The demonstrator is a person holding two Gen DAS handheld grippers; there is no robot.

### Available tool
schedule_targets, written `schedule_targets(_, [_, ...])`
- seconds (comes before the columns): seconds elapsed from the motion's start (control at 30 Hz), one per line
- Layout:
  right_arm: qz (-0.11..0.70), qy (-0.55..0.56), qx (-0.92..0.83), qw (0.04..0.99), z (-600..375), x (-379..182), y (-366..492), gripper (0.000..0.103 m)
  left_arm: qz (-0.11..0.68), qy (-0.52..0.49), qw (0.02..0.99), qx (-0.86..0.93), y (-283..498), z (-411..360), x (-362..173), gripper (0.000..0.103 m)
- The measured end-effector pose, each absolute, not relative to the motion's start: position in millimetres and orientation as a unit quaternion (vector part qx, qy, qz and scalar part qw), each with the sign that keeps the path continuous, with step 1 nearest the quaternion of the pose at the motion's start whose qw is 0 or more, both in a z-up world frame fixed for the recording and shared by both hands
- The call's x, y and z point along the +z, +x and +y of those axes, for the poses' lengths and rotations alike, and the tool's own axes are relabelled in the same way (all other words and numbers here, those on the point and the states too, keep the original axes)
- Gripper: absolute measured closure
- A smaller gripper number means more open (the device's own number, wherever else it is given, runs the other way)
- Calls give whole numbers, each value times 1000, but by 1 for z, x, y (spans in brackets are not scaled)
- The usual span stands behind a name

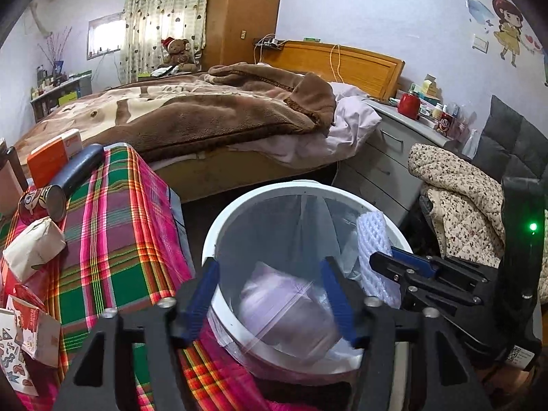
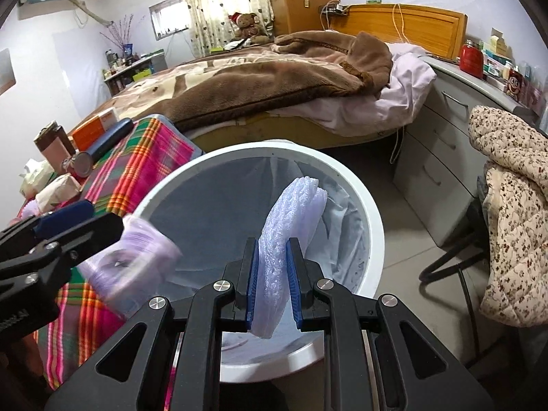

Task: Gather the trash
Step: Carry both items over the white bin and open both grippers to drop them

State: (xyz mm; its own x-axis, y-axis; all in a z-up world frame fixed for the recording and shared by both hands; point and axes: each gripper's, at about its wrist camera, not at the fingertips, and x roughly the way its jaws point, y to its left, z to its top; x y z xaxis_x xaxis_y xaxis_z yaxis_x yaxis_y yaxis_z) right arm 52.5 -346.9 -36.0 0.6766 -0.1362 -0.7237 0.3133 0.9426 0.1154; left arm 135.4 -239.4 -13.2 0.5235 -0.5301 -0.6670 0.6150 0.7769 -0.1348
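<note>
A white trash bin [image 1: 219,229] lined with a clear bag stands on the floor beside the plaid-covered table. My left gripper [image 1: 270,294] hangs over its near rim, open. A crumpled purple plastic bag [image 1: 287,308] shows between and below its fingers, inside the bin. In the right wrist view that purple bag [image 2: 137,260] is blurred just off the left gripper [image 2: 102,221] tips. My right gripper [image 2: 273,245] is shut on a white foam net sleeve [image 2: 294,212], held above the bin [image 2: 373,226] opening. The left wrist view shows the right gripper [image 1: 376,262] and foam sleeve [image 1: 373,243] at the bin's right rim.
The plaid table [image 1: 120,239] at left carries a can [image 1: 42,202], a tissue pack [image 1: 32,248], an orange box [image 1: 51,159] and printed wrappers [image 1: 30,325]. A bed [image 1: 205,113] lies behind the bin. Grey drawers [image 1: 383,157] and a chair with a floral quilt [image 1: 459,198] stand at right.
</note>
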Motion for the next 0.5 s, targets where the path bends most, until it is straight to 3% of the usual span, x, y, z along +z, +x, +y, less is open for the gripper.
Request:
schedule_targets(0.07, [385, 115, -125, 907, -347, -37, 53, 81, 362, 53, 869, -334, 136, -237, -14, 36])
schedule_targets(0.17, [385, 113, -126, 907, -346, -37, 51, 65, 364, 54, 871, -327, 138, -234, -15, 30])
schedule_targets(0.37, [382, 115, -123, 909, -343, -36, 50, 63, 362, 44, 875, -318, 137, -222, -10, 29])
schedule_targets(0.5, [378, 121, -121, 910, -339, -33, 49, 56, 356, 38, 881, -309, 133, -209, -5, 29])
